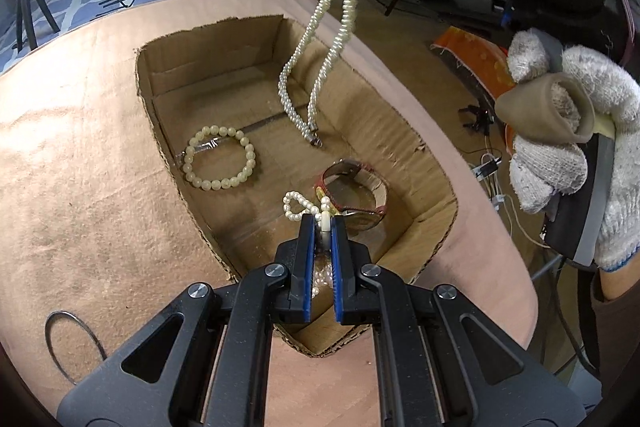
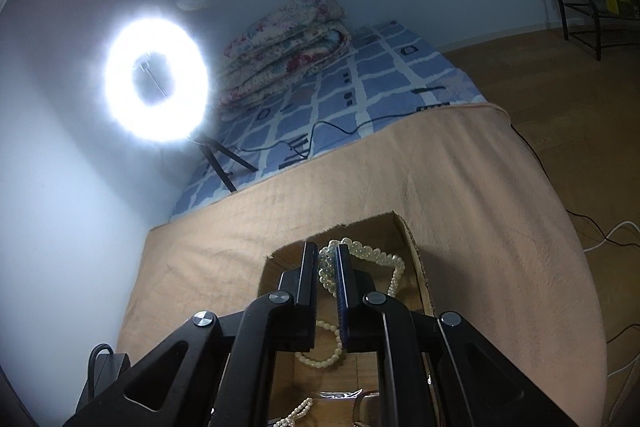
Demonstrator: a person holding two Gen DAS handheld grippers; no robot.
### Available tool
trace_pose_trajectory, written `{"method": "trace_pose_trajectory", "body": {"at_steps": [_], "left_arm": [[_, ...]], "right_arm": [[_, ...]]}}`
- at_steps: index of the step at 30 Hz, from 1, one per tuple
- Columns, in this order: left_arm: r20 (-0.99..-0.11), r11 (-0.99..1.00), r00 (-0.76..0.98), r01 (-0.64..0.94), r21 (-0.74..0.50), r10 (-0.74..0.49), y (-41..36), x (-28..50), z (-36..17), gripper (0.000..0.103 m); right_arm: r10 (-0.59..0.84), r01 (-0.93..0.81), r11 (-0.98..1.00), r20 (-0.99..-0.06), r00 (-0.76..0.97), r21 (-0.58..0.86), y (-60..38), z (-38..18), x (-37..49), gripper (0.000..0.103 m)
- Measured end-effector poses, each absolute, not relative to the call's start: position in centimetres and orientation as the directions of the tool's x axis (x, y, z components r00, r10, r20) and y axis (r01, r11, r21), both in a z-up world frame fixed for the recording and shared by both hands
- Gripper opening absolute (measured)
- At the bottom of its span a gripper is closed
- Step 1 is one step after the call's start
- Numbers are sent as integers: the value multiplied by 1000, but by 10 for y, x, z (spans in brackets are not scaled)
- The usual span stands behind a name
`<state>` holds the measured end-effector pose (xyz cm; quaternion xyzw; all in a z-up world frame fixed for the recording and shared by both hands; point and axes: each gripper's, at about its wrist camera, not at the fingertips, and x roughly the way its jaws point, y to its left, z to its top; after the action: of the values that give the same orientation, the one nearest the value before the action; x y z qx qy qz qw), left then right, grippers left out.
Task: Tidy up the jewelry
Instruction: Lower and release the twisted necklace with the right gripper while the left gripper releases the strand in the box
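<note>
Dangling from the right gripper (image 2: 328, 259), whose fingers are nearly closed on its upper loop, the long braided white pearl necklace (image 1: 316, 59) hangs down into the open brown cardboard box (image 1: 256, 39), its silver clasp just above or touching the box floor; I cannot tell which. The left gripper (image 1: 323, 223) has its blue-padded fingers pinched almost together on a short strand of small white pearls (image 1: 298, 205), held low over the near end of the box.

Risk, as I judge it: the hanging necklace sways freely, so a quick drop or sideways move could lay it across the cream round-bead bracelet (image 1: 220, 157) at 9 o'clock in the box, or tangle its clasp with the small strand. The thin grip on a few beads could also let either piece slip early.

Just beyond the left fingertips at 1 o'clock sits a watch with a reddish-brown strap (image 1: 354, 193), crowding the spot where the small strand would land. The box walls stand close on both sides. On the tan cloth-covered table (image 1: 80, 187) at 7 o'clock lies a thin dark ring (image 1: 48, 343). The person's white knit-gloved hand (image 1: 576, 155) holds the right tool at 3 o'clock.
</note>
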<state>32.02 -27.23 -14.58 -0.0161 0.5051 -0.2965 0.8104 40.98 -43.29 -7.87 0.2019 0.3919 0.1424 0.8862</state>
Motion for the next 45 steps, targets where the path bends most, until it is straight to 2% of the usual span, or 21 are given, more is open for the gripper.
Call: {"method": "trace_pose_trajectory", "body": {"at_steps": [14,29,33,35,37,38,41,45], "left_arm": [[-836,832,291,467,-300,-465,-278,320,-162,5],[-835,834,285,451,-316,-471,-277,324,-160,6],[-828,830,285,450,-328,-482,-276,324,-158,25],[-825,827,287,453,-331,-487,-276,323,-155,32],[-822,829,295,454,-327,-487,-275,321,-152,42],[-822,829,298,454,-326,-486,-275,320,-151,43],[-818,829,299,450,-333,-491,-270,319,-148,43],[-816,830,302,447,-335,-492,-265,316,-143,44]], "right_arm": [[411,-100,891,-695,591,442,-417,-110,419,6],[401,-78,893,-708,582,443,-415,-118,422,6],[400,-70,892,-710,580,446,-417,-121,422,7],[400,-67,891,-708,581,448,-418,-121,422,11],[404,-62,887,-706,582,457,-419,-122,421,22],[409,-61,884,-703,582,464,-419,-122,421,32],[399,-47,886,-706,586,462,-421,-120,419,37],[369,-21,895,-713,596,445,-422,-117,416,63]]}}
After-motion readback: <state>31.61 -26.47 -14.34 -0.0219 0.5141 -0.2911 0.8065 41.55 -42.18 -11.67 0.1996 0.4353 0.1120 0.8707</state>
